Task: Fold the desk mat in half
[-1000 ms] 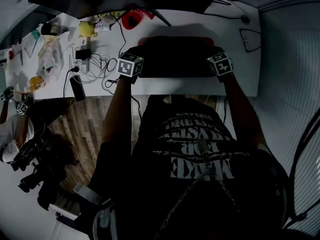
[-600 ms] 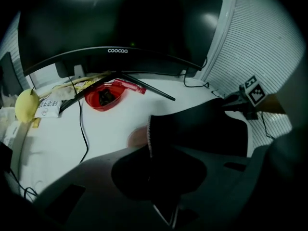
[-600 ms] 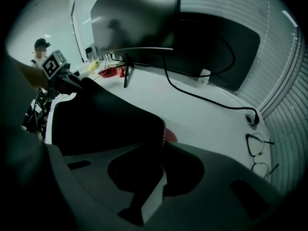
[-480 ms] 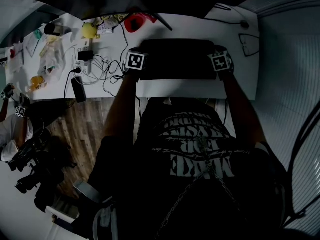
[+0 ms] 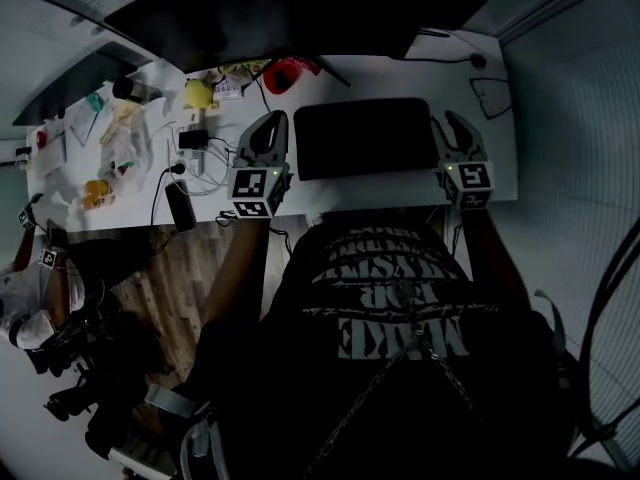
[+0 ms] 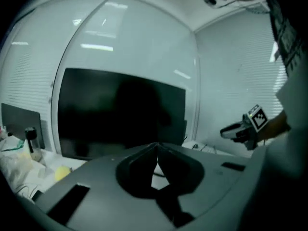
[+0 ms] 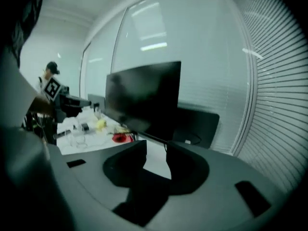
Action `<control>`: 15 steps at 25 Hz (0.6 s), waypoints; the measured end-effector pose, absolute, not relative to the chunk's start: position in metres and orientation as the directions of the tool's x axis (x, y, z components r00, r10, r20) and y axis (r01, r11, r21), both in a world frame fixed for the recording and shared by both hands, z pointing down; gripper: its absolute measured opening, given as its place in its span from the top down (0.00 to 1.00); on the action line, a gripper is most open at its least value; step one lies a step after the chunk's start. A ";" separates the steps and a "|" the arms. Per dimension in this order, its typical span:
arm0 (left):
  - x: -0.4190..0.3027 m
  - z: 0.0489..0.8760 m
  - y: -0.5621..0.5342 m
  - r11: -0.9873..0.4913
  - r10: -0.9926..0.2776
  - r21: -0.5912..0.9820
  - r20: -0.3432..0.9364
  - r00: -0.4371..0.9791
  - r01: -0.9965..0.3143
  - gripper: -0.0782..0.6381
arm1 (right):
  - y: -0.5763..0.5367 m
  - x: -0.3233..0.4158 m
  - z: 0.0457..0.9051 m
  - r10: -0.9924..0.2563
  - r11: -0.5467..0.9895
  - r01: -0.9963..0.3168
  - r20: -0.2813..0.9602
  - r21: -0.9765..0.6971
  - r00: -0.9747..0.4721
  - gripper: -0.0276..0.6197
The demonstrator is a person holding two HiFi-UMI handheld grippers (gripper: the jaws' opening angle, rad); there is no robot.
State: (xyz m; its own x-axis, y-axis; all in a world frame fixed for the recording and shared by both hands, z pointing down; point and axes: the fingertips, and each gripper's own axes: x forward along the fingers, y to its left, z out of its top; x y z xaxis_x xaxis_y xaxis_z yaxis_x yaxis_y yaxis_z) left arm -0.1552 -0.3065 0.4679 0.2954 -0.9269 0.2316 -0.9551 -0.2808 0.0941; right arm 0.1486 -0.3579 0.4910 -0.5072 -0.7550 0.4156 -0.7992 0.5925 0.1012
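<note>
Desk mat (image 5: 362, 138), dark and rectangular, appears folded — release step. Flanking it: left gripper (image 5: 272, 120) jaws just closed, empty; right gripper (image 5: 447, 120) jaws just opened, empty. Next — withdraw.

The white surface (image 5: 400, 190) carried a dark desk mat (image 5: 362, 136), tangled cables (image 5: 205, 160), a red item (image 5: 285, 73) and a yellow item (image 5: 198, 94).

Dim room. White desk (image 5: 385, 194) set against frosted glass wall (image 6: 120, 37). Dark monitor (image 6: 120, 114) along desk's far edge. Horizontal blinds (image 7: 281, 95) cover right side wall. Wood-plank floor (image 5: 150, 273) below desk's near edge. Strip-light reflections (image 7: 154, 46) on glass.
</note>
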 end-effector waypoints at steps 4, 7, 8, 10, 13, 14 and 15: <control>-0.122 0.413 -0.282 -0.330 -0.932 0.135 0.113 0.346 -0.934 0.88 | -0.308 0.110 0.423 -0.762 0.616 -0.787 0.228 -0.033 -0.606 0.94; -0.103 0.416 -0.272 -0.371 -0.913 0.150 0.123 0.390 -0.916 0.88 | -0.279 0.075 0.403 -0.719 0.674 -0.733 0.147 -0.087 -0.679 0.96; -0.100 0.417 -0.268 -0.382 -0.906 0.160 0.129 0.403 -0.910 0.88 | -0.271 0.066 0.402 -0.711 0.685 -0.724 0.139 -0.087 -0.689 0.96; -0.099 0.415 -0.261 -0.406 -0.894 0.173 0.130 0.429 -0.898 0.88 | -0.260 0.056 0.406 -0.712 0.684 -0.725 0.142 -0.077 -0.687 0.96; -0.106 0.414 -0.250 -0.438 -0.879 0.162 0.127 0.459 -0.884 0.88 | -0.250 0.054 0.417 -0.739 0.652 -0.755 0.163 -0.069 -0.654 0.96; -0.108 0.416 -0.247 -0.447 -0.874 0.158 0.134 0.467 -0.881 0.88 | -0.246 0.055 0.420 -0.747 0.642 -0.764 0.170 -0.065 -0.643 0.96; -0.110 0.416 -0.244 -0.455 -0.869 0.157 0.136 0.476 -0.876 0.88 | -0.241 0.055 0.420 -0.754 0.635 -0.770 0.171 -0.061 -0.634 0.96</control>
State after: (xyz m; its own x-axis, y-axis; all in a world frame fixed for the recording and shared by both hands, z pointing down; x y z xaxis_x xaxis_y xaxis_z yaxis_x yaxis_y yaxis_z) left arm -0.1100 -0.2438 0.4165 0.4757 -0.8690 0.1362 -0.8765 -0.4553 0.1566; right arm 0.0555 -0.2415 0.4196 -0.6345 -0.7539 0.1706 -0.7704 0.6346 -0.0608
